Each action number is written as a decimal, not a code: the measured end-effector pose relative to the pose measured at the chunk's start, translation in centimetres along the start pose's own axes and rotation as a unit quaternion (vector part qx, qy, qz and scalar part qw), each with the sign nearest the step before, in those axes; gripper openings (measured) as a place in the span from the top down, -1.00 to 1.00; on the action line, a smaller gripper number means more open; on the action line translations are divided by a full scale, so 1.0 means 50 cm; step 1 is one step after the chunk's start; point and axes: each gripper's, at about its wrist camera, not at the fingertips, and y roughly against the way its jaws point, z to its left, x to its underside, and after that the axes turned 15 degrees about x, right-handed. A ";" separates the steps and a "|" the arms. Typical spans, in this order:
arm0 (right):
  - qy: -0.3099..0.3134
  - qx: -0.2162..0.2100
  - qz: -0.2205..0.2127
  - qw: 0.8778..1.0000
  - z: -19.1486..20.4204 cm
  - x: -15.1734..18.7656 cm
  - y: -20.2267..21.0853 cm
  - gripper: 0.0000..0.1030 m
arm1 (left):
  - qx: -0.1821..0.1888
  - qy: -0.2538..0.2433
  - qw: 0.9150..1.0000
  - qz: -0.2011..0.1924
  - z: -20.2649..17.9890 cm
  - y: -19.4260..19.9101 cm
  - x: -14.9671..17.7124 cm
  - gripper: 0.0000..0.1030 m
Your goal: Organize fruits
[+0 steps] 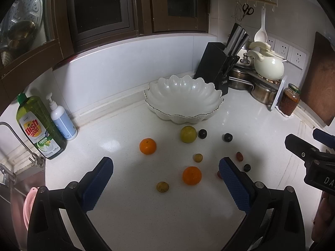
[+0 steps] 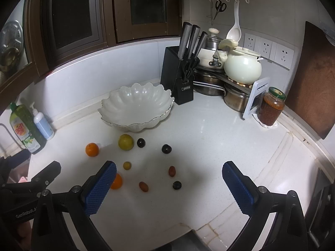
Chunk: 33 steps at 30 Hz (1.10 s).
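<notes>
An empty white scalloped bowl (image 1: 184, 100) (image 2: 136, 104) stands at the back of the white counter. In front of it lie loose fruits: two oranges (image 1: 148, 146) (image 1: 192, 175), a yellow-green fruit (image 1: 188, 134) (image 2: 126, 142), two dark plums (image 2: 141, 142) (image 2: 166, 148), small yellow fruits (image 1: 197, 158) (image 1: 162, 187), two reddish dates (image 2: 172, 171) (image 2: 143, 186) and a small dark one (image 2: 177, 185). My left gripper (image 1: 165, 163) hovers open above the near orange. My right gripper (image 2: 169, 166) is open over the dates, holding nothing.
A dish soap bottle (image 1: 39, 127) and a pump bottle (image 1: 62, 119) stand at the left by the sink tap (image 1: 18, 140). At the back right are a knife block (image 2: 178, 77), stacked pots (image 2: 234, 98), a cream kettle (image 2: 242, 67) and a jar (image 2: 271, 108).
</notes>
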 end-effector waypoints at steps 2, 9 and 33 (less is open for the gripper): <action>0.000 0.000 0.000 1.000 0.000 0.001 0.000 -0.99 | -0.001 0.000 1.000 0.001 0.000 0.001 0.001 -1.00; -0.001 0.001 0.000 1.000 -0.003 -0.001 0.000 -0.99 | -0.002 -0.001 1.000 0.001 -0.002 0.003 0.001 -1.00; -0.003 -0.006 0.008 1.000 0.000 0.000 -0.012 -0.99 | -0.012 -0.007 1.000 0.008 0.001 -0.009 0.001 -1.00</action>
